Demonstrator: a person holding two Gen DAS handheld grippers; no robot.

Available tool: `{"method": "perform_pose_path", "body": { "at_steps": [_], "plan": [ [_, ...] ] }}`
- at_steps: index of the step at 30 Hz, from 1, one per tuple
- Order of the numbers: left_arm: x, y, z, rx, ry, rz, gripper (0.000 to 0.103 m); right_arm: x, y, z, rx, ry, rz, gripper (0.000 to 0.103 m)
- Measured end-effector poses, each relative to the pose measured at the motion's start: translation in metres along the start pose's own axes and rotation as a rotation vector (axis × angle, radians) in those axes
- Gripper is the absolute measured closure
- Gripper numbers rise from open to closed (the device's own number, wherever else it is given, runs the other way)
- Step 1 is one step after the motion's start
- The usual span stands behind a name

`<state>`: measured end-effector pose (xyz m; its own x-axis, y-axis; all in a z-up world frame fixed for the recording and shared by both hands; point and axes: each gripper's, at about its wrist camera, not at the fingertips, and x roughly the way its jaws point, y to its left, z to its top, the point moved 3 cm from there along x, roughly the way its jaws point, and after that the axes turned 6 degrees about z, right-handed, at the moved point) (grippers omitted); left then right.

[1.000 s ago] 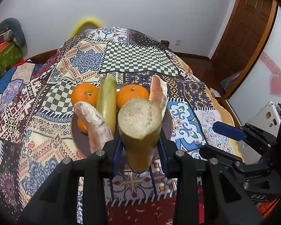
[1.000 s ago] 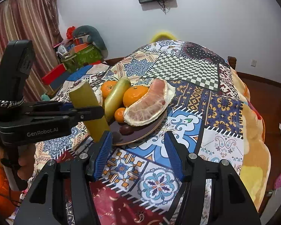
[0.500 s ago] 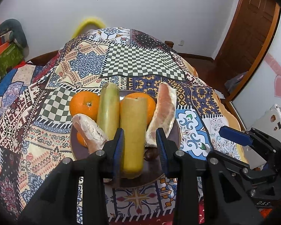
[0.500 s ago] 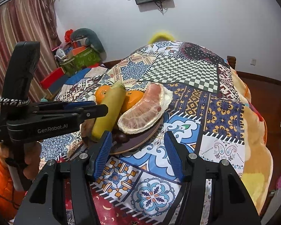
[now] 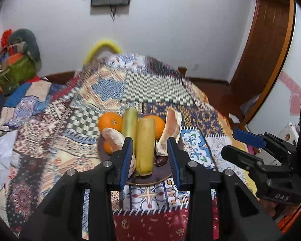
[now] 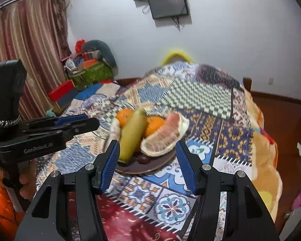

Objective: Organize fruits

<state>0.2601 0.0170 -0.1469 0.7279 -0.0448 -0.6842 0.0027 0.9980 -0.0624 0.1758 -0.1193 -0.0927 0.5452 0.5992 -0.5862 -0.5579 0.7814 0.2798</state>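
Observation:
A dark round plate [image 5: 162,175] [image 6: 160,163] sits on the patchwork cloth and holds the fruit. On it lie a yellow-green sugarcane piece [image 5: 144,142] [image 6: 131,135], a second greener piece [image 5: 129,123], oranges [image 5: 110,121] [image 6: 154,124], two pomelo wedges [image 5: 170,130] [image 5: 112,138] [image 6: 164,138] and a dark date [image 5: 160,160]. My left gripper [image 5: 149,152] is open, its blue pads on either side of the yellow piece and apart from it. My right gripper [image 6: 147,164] is open and empty, just short of the plate.
The table is draped in a patchwork cloth [image 5: 150,88] [image 6: 232,140]. Crumpled white paper [image 5: 0,156] lies at its left edge. A cluttered pile with a green bag [image 6: 94,72] stands by the wall, with a curtain [image 6: 26,46] beside it.
My left gripper lowered the yellow sugarcane piece onto the plate, opened and drew back and up. The piece now lies flat among the fruit. The right gripper also pulled back slightly.

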Motion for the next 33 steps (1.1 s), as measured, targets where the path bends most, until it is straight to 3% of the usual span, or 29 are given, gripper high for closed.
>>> {"method": "perform_pose_path", "body": {
  "at_steps": [13,23,30,33],
  "plan": [
    [-0.144,0.002,0.000,-0.027,-0.281,0.017,0.068,-0.093,0.068,0.025,-0.128,-0.239,-0.043,0.041],
    [-0.215,-0.002,-0.010,-0.025,-0.445,0.047,0.067,-0.147,0.097,0.032,-0.150,-0.404,-0.051,0.039],
    [-0.235,-0.002,-0.019,-0.028,-0.494,0.084,0.055,-0.155,0.108,0.029,-0.164,-0.462,-0.055,0.027],
    [-0.239,-0.003,-0.021,-0.028,-0.508,0.094,0.041,-0.153,0.108,0.028,-0.162,-0.470,-0.064,0.018]
  ]
}}
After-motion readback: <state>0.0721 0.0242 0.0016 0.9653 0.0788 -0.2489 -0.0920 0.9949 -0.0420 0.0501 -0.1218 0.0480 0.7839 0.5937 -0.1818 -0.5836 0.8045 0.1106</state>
